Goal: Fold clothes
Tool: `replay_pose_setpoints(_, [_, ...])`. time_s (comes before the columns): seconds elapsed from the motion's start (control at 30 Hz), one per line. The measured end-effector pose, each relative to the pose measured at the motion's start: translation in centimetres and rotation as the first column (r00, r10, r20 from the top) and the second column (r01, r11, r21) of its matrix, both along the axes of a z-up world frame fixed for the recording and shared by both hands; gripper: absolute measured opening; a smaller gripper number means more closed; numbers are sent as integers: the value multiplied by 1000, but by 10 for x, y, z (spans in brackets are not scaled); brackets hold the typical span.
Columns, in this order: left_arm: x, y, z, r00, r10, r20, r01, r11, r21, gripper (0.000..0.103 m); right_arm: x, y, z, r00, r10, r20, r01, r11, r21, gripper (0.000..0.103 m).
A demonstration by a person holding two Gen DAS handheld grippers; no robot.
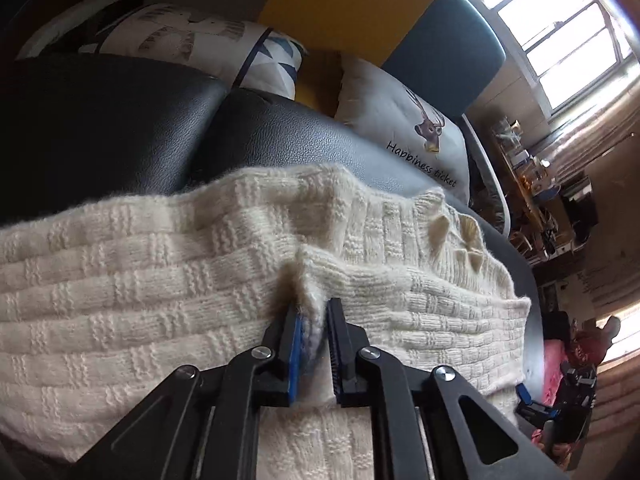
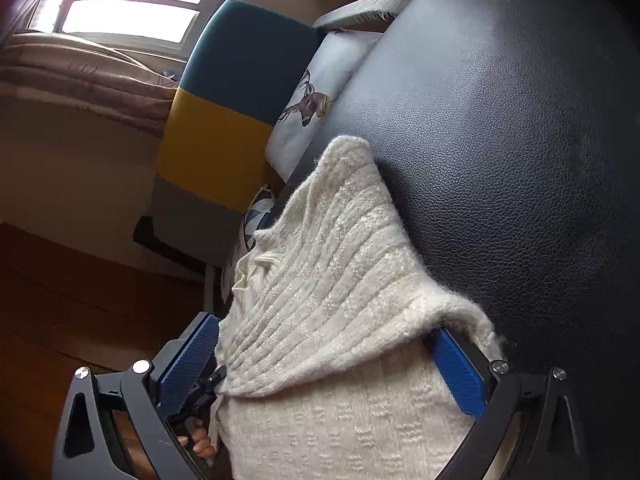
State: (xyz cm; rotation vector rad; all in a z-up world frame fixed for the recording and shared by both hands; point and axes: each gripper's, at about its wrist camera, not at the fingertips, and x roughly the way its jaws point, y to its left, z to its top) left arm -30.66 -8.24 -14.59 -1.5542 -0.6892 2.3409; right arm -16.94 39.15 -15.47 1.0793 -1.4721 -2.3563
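Note:
A cream knitted sweater (image 1: 160, 280) lies across a black leather seat (image 1: 280, 136). My left gripper (image 1: 316, 312) is shut on a pinched fold of the sweater near its middle. In the right wrist view the same sweater (image 2: 328, 280) lies folded over on the black leather (image 2: 500, 160). My right gripper (image 2: 328, 332) is open, its blue pads (image 2: 456, 372) wide apart on either side of the sweater's folded edge. The right gripper also shows in the left wrist view (image 1: 532, 404) at the sweater's right end.
A white cushion with a deer print (image 1: 408, 132) and a patterned cushion (image 1: 192, 40) lean behind the seat. A yellow and teal panel (image 1: 360, 8) stands behind them. A window (image 1: 560, 20) and cluttered shelves (image 1: 536, 184) are at the right. Wooden floor (image 2: 60, 300) lies beside the seat.

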Motion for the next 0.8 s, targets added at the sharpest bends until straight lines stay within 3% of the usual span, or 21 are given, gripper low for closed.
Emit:
replay_pose_setpoints(0.07, [8, -13, 10, 998, 62, -3, -62, 998, -18, 15, 6, 2, 12, 999, 26, -30, -25, 999, 30, 103])
replay_pose_setpoints(0.13, [18, -23, 26, 994, 93, -54, -93, 996, -2, 15, 12, 4, 24, 997, 53, -60, -49, 997, 61, 103])
replay_pose_setpoints(0.2, [26, -18, 37, 994, 56, -91, -52, 997, 49, 15, 17, 6, 36, 993, 80, -88, -72, 993, 88, 103])
replay_pose_setpoints(0.3, [28, 14, 38, 995, -39, -93, 40, 999, 1, 16, 2, -1, 47, 985, 117, -128, -108, 991, 79, 103])
replay_pose_setpoints(0.43, [24, 40, 11, 997, -80, -19, 77, 991, -112, 15, -31, -20, 29, 986, 162, -47, -160, 986, 45, 103])
replay_pose_setpoints(0.5, [25, 41, 8, 997, -76, -17, 73, 988, -138, 13, -38, -22, 6, 986, 160, 51, -163, 985, 55, 103])
replay_pose_setpoints(0.57, [24, 59, 22, 990, -133, -45, 128, 985, -114, 12, -34, -18, -7, 987, 158, 40, -161, 985, 62, 97])
replay_pose_setpoints(0.63, [23, 81, 41, 975, -205, -84, 198, 977, -79, 13, -28, -15, -8, 988, 155, 8, -155, 987, 45, 97])
replay_pose_setpoints(0.7, [21, 103, 60, 954, -273, -125, 269, 962, -47, 20, -23, -15, -10, 985, 169, -29, -167, 984, 58, 97])
replay_pose_setpoints(0.8, [17, 176, 84, 876, -452, -170, 448, 892, -61, 24, -16, -23, -9, 976, 206, -69, -196, 972, 131, 97])
